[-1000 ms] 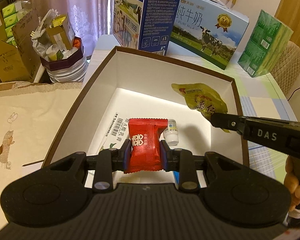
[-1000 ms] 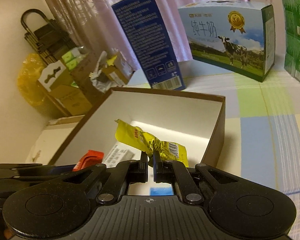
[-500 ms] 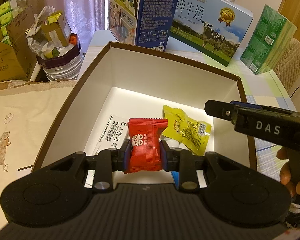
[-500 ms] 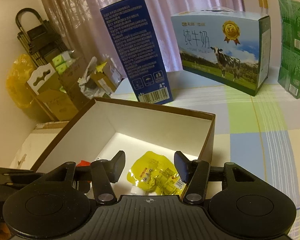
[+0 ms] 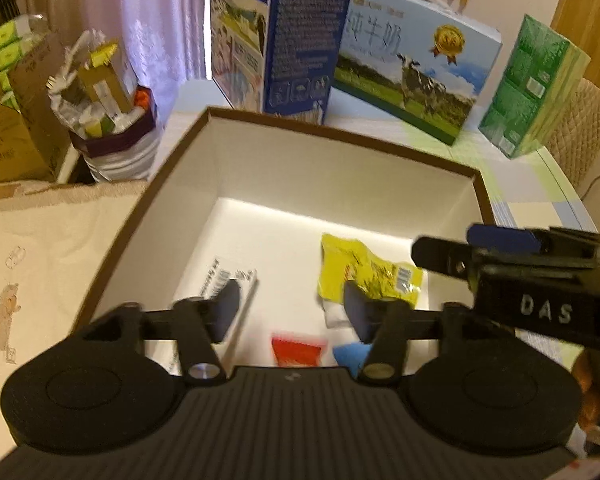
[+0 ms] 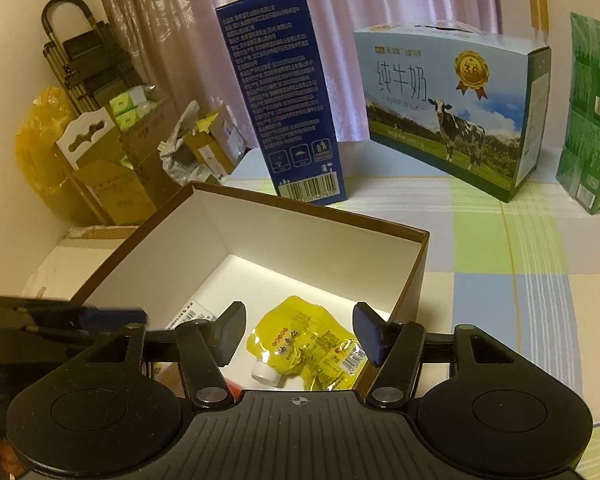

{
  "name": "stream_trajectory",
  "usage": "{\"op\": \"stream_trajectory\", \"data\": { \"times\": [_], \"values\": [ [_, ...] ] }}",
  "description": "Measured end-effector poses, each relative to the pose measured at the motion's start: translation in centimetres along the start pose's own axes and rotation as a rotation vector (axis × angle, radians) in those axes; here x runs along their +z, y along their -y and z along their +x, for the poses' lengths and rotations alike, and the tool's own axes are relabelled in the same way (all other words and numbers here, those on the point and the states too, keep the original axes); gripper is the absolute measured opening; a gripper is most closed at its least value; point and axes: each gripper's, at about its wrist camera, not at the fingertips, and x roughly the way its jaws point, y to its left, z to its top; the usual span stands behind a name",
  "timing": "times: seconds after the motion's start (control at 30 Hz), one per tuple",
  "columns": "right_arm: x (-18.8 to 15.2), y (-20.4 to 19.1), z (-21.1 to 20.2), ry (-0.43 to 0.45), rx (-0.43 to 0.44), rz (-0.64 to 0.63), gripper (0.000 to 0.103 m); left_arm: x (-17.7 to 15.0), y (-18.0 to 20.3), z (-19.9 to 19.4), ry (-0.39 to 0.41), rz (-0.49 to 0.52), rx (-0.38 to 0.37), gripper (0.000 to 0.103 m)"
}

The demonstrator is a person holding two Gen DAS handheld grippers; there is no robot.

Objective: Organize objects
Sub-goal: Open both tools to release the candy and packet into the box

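Drop step. Left hand-held gripper (image 5: 290,312) wide, empty; right hand-held gripper (image 6: 298,338) wide, empty. Red packet (image 5: 298,350) and yellow pouch (image 6: 306,350) lie inside the box (image 5: 340,142). Next move likely: fetch another item outside it.

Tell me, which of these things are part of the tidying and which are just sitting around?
Part of the job: open box, yellow pouch, red packet, left gripper, right gripper.

Just lying about: blue carton, milk case, green pack.
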Motion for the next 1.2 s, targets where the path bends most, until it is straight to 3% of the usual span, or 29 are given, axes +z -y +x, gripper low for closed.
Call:
{"op": "stream_trajectory", "data": {
  "times": [0.3,1.2],
  "values": [
    [-0.3,-0.5,-1.3,0.007,0.004,-0.019,0.068,-0.1,-0.9,-1.2,0.011,-0.023,0.018,0.065],
    [-3.5,-2.5,-8.8,0.037,0.019,-0.021,0.075,-4.0,-0.9,-8.8,0.057,-0.071,0.023,0.074]
  ]
}}
